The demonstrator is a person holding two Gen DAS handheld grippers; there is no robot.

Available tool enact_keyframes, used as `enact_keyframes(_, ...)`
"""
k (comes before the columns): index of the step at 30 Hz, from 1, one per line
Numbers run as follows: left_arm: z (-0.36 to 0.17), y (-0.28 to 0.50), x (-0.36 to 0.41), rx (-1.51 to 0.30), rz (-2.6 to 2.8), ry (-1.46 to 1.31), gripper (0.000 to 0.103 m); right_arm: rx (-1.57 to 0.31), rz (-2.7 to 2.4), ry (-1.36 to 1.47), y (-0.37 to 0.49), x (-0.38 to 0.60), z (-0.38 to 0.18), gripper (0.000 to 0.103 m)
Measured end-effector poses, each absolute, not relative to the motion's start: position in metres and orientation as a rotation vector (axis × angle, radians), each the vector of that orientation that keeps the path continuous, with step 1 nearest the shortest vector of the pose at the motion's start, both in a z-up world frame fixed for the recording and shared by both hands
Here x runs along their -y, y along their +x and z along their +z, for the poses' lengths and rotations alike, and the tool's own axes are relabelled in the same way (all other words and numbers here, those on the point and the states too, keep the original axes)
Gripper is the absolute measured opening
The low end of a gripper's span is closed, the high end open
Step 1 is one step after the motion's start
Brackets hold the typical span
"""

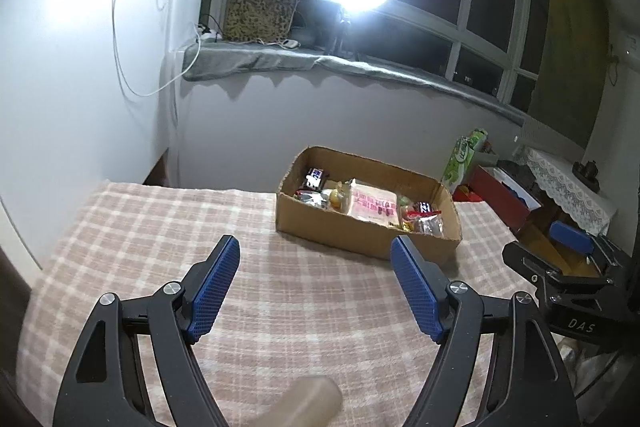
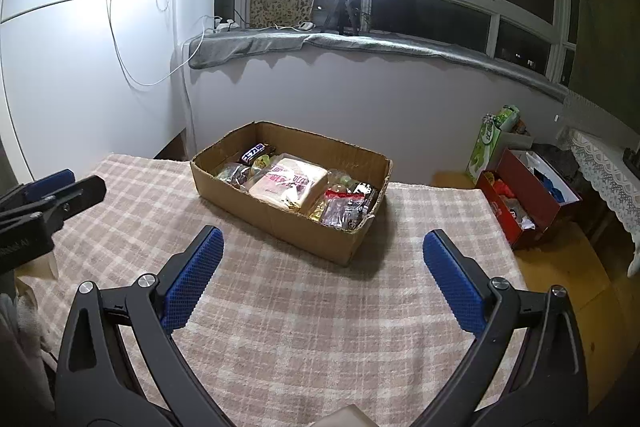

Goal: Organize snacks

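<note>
- The bed (image 2: 280,327), under a pink plaid cover, fills the lower half of both views; no loose snack shows on it.
- The box (image 2: 280,223), open cardboard, sits at frame centre in the right view and right of centre in the left view.
- The snacks (image 2: 288,183) lie inside it: a pale pink pack in the middle, dark bars at the far left corner, small wrapped sweets at the right end.
- The right gripper (image 2: 320,267) is spread very wide, nothing between its blue pads, aimed at the box's near wall.
- The left gripper (image 1: 316,283) is well open too and empty.
- A blurred tan shape at the bottom edge of the left view may be a thumb; I cannot tell.
- Judgement: the sorting looks near done, with both hands clear of the box. Any next move calls for finding a stray snack out of frame, or straightening the packs.
</note>
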State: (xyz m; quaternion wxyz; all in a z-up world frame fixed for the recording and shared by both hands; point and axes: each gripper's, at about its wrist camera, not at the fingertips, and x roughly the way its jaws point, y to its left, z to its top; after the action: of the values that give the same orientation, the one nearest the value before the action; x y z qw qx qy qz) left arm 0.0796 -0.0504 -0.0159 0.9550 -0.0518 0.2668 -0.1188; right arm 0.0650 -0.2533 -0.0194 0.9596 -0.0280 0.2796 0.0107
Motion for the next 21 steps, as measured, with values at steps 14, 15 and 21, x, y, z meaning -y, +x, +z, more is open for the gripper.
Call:
enact_keyframes(14,-0.01,0.069,0.054,-0.526,-0.232,-0.091,0.078,-0.539,0.017,-0.041,0.056,0.257,-0.008,0.102)
enact_keyframes(15,-0.01,0.069,0.054,-0.526,-0.232,-0.09,0.078,-0.54,0.017,-0.041,0.056,0.257,-0.008,0.102)
enact_keyframes(21,-0.007,0.064,0.056,-0.517,-0.23,-0.085,0.078,-0.54,0.017,-0.045,0.054,0.256,-0.006,0.102)
